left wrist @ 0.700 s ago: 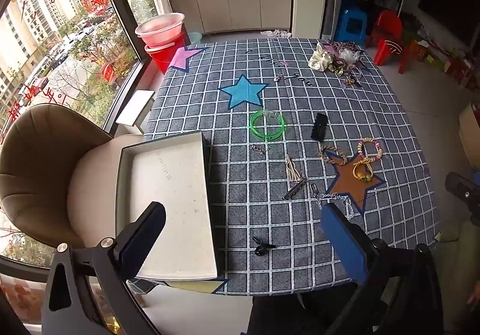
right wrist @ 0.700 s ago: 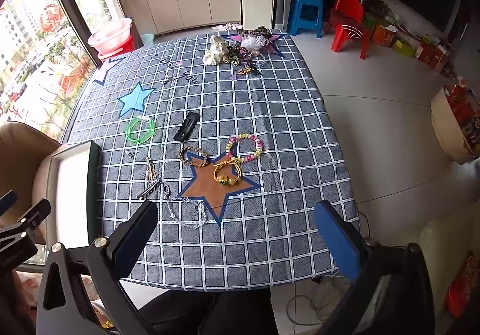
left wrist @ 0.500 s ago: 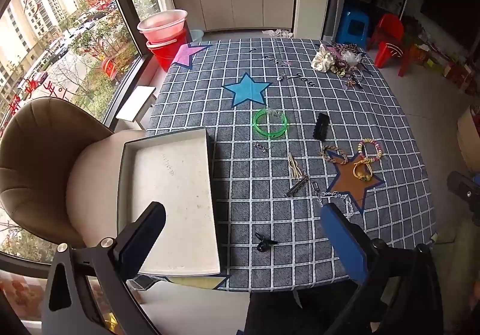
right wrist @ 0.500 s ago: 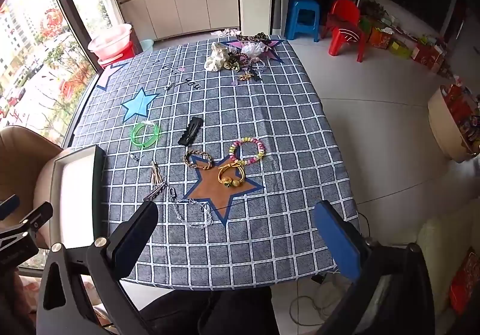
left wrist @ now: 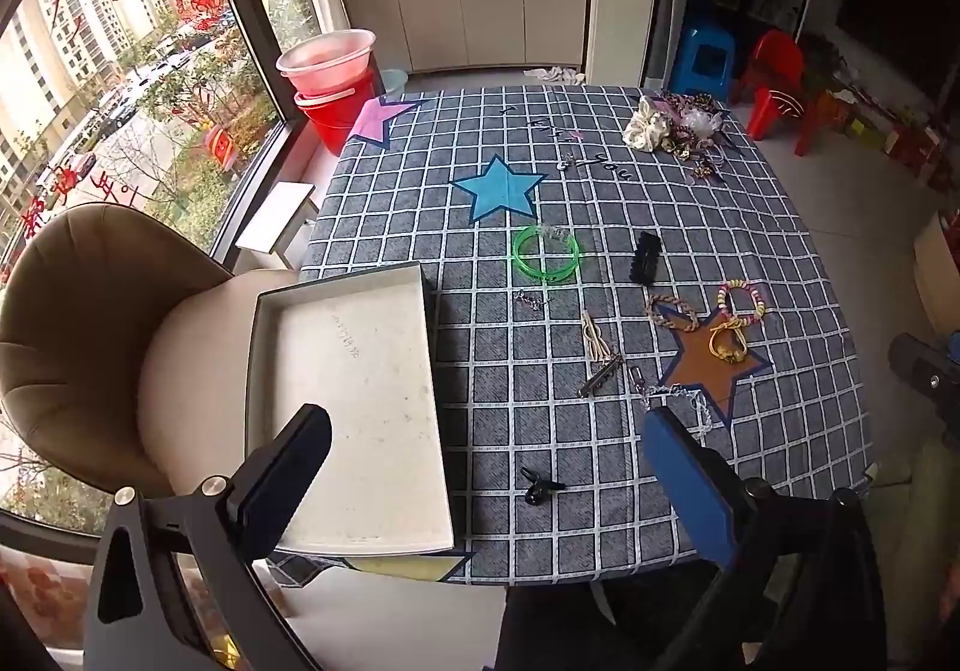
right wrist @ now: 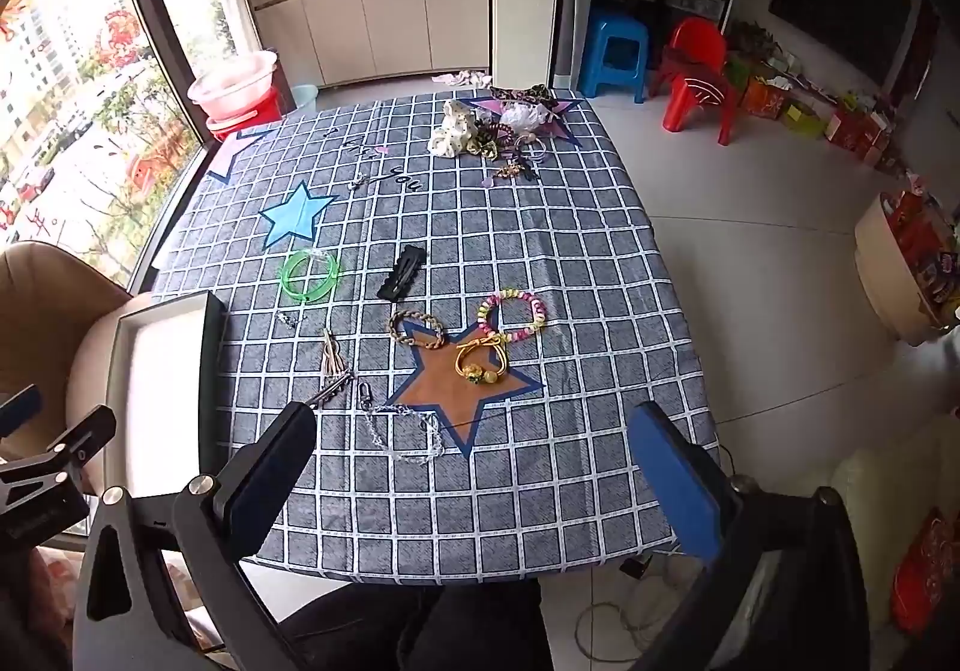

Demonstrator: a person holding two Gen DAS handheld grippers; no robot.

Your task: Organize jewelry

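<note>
**Daylit fisheye views with strong edge distortion**

Daylight is entering through the window [left wrist: 138, 89] at left, overexposing the buildings outside and brightening the white tray [left wrist: 354, 401]. The room at right is falling into deep shadow. Fisheye curvature is bending the tablecloth [right wrist: 540, 263] grid and darkening the corners; the centre is staying sharp in both views.

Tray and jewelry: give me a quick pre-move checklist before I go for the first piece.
1. Left gripper open, holding nothing: ok.
2. Right gripper open, holding nothing: ok.
3. White tray has bare floor for pieces: ok.
4. Tray fully supported: cannot tell, it overhangs the table edge toward the chair.
5. Green bangle lying apart from the black hair clip: ok.
6. Silver chain untangled: cannot tell.
</note>
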